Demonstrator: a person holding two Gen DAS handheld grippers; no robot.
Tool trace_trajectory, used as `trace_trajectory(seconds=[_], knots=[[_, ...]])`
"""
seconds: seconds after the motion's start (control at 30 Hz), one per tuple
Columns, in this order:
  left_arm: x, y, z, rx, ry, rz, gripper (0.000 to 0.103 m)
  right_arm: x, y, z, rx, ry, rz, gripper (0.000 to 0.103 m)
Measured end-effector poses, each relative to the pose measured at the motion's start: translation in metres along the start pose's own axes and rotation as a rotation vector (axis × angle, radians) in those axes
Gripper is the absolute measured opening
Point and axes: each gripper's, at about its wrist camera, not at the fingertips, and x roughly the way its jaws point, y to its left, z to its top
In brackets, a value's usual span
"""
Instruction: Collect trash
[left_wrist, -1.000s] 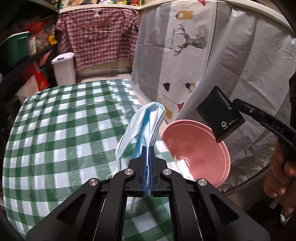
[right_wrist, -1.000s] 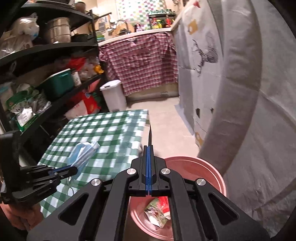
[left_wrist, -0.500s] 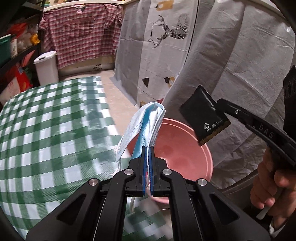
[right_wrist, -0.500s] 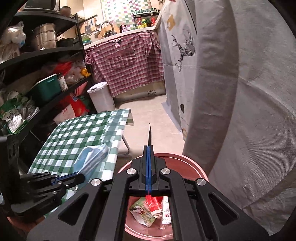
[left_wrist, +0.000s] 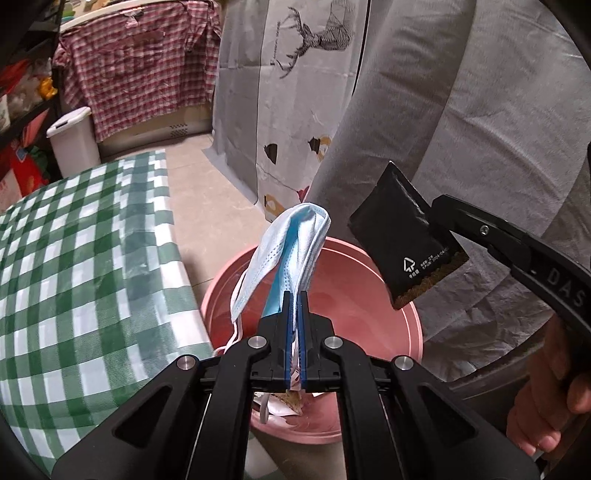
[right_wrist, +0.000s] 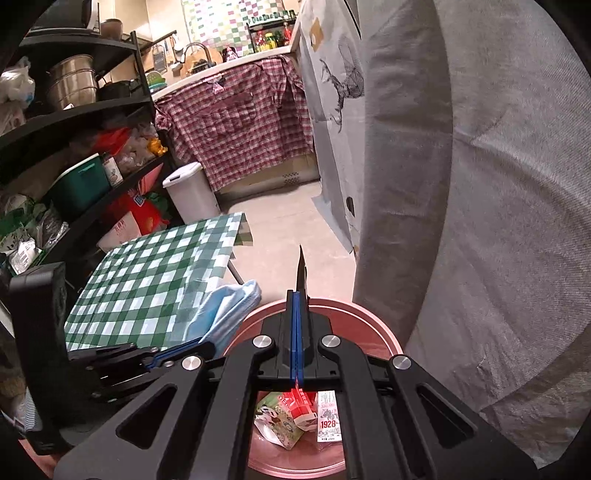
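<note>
1. Left wrist view: the left gripper (left_wrist: 294, 295) is clenched on a blue face mask (left_wrist: 291, 251), which hangs above the near rim of the pink basin (left_wrist: 413, 321) on the floor beside the table with the green checked cloth (left_wrist: 74, 277).
2. The right gripper (left_wrist: 439, 206) is clenched on the corner of a black sachet (left_wrist: 406, 236), held over the far side of the basin.
3. Right wrist view: the basin (right_wrist: 373, 317) already contains several pieces of trash, including a printed wrapper (right_wrist: 277, 421) and a small carton (right_wrist: 328, 417).
4. Status: both items are carried to the basin but not yet released. The visible part of the cloth carries no further trash.
5. Remaining, as judged: open both grippers to drop the mask and the sachet.
</note>
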Motion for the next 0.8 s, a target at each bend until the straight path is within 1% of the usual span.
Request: trace_trajectory(seconds=[0.07,0.1,0.13,0.17,0.2,0.23,0.27,0.33,0.4,0.47,0.57,0.73,0.8], knots=[[0.009,-0.001,0.001,0.0,0.029,-0.01,0.004,0.003,0.0,-0.001,-0.007,0.012,-0.016,0.001],[0.014,0.0,0.001,-0.006,0.052,-0.021,0.014,0.004,0.0,-0.002,-0.013,0.01,-0.035,0.005],[0.016,0.0,0.001,-0.011,0.059,-0.022,0.03,0.004,0.001,-0.002,-0.024,0.01,-0.057,0.005],[0.015,0.002,0.0,-0.019,0.056,-0.019,0.035,0.006,0.001,-0.003,-0.031,0.013,-0.066,0.008],[0.014,0.004,0.0,-0.025,0.049,-0.015,0.038,0.006,0.001,-0.002,-0.032,0.015,-0.067,0.018],[0.012,0.006,-0.001,-0.035,0.047,-0.014,0.038,0.007,0.001,-0.003,-0.03,0.016,-0.067,0.027],[0.011,0.007,-0.003,-0.047,0.046,-0.015,0.038,0.006,0.0,-0.004,-0.03,0.017,-0.069,0.03],[0.006,0.01,-0.006,-0.066,0.041,-0.014,0.038,0.006,-0.001,-0.005,-0.03,0.023,-0.071,0.03],[-0.002,0.01,-0.011,-0.061,0.031,-0.008,0.038,0.004,-0.002,-0.006,-0.023,0.025,-0.076,0.03],[-0.011,0.009,-0.015,-0.053,0.019,0.002,0.038,-0.002,-0.003,-0.008,-0.018,0.016,-0.093,0.033],[-0.029,0.007,-0.026,-0.047,-0.006,0.022,0.038,-0.019,-0.002,-0.014,-0.014,-0.009,-0.124,0.039],[-0.055,0.005,-0.044,-0.045,-0.044,0.064,0.04,-0.047,0.005,-0.03,-0.021,-0.016,-0.173,0.046],[-0.065,0.005,-0.052,-0.058,-0.053,0.07,0.04,-0.059,0.01,-0.037,-0.019,-0.026,-0.188,0.046]])
